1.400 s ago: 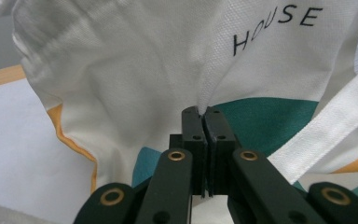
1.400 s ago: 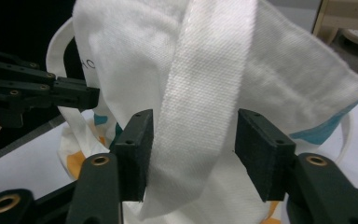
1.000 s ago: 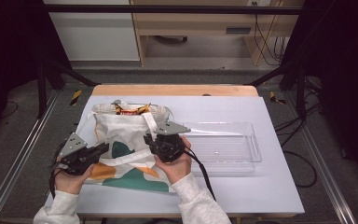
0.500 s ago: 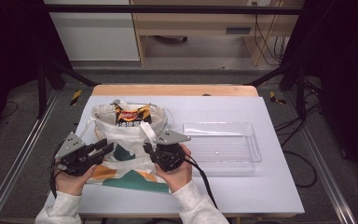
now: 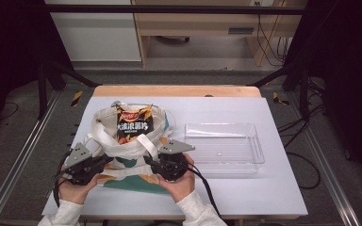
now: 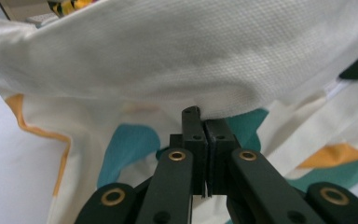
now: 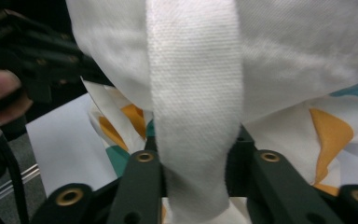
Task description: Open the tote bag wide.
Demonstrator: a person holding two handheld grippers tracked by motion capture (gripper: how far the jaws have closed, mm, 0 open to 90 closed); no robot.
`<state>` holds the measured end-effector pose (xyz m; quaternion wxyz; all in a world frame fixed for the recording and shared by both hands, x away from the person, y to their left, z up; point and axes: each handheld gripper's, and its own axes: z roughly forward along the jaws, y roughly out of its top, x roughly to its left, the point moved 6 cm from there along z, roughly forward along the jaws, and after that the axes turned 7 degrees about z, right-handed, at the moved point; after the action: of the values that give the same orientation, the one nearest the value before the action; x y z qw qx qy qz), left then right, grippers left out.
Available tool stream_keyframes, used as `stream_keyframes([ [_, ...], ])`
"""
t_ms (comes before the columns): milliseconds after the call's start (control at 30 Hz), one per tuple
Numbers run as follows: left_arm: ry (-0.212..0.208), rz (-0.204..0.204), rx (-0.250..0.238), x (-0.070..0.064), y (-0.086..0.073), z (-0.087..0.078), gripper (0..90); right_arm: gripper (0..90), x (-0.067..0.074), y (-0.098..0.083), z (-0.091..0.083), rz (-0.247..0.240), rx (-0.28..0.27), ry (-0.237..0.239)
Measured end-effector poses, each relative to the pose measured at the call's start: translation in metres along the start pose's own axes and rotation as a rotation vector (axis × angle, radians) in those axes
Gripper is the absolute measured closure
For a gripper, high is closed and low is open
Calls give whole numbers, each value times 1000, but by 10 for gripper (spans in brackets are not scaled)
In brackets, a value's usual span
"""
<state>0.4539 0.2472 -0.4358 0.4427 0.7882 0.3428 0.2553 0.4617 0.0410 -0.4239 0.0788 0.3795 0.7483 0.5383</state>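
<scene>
A white tote bag (image 5: 104, 136) with teal and orange patches lies on the table, and a dark chip packet (image 5: 133, 125) sticks out of its mouth. My left gripper (image 5: 104, 161) is at the bag's near left corner. In the left gripper view its jaws (image 6: 204, 123) are shut on the lower edge of a fold of the bag's cloth (image 6: 191, 56). My right gripper (image 5: 152, 160) is at the bag's near right side. Its jaws (image 7: 196, 154) have just been opening and stand apart, with the bag's white strap (image 7: 196, 93) lying loose between them.
An empty clear plastic tray (image 5: 224, 127) stands to the right of the bag on the white table top (image 5: 264, 188). The person's other hand and the left gripper (image 7: 37, 56) show at the upper left of the right gripper view.
The bag's near side has been drawn toward the person, so the chip packet shows more fully. My right gripper has come down and nearer, and its jaws have parted from the strap.
</scene>
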Motion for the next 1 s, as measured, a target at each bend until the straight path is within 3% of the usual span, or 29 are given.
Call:
stream_keyframes([
  [100,-10,9,20,-1,-8,1,890,591,3,5,-4,-10,-20,9],
  [200,-10,11,32,-2,-12,2,889,557,6,8,-7,-16,-27,14],
  [300,-10,20,53,-5,-16,6,889,465,13,16,-16,-27,-73,24],
  [467,-14,23,72,-7,-19,9,889,471,18,32,-24,-35,-128,27],
  [533,-18,24,84,-7,-20,10,889,514,17,41,-26,-26,-151,33],
  [567,-18,28,87,-7,-21,10,889,584,16,50,-25,-16,-175,34],
  [667,-22,33,96,-7,-22,11,888,636,12,56,-21,-16,-179,21],
  [700,-23,31,96,-7,-22,11,888,703,8,57,-13,-15,-159,0],
  [733,-25,28,97,-8,-22,12,888,703,8,57,-13,-15,-159,0],
  [767,-25,29,98,-8,-23,12,887,778,5,55,-4,-8,-134,-8],
  [800,-25,29,99,-8,-23,12,887,778,5,55,-4,-8,-134,-8],
  [867,-26,25,94,-7,-22,11,882,870,3,49,5,-22,-94,-35],
  [1000,-28,4,56,-4,-17,2,848,900,-1,45,10,-28,-64,-51],
])
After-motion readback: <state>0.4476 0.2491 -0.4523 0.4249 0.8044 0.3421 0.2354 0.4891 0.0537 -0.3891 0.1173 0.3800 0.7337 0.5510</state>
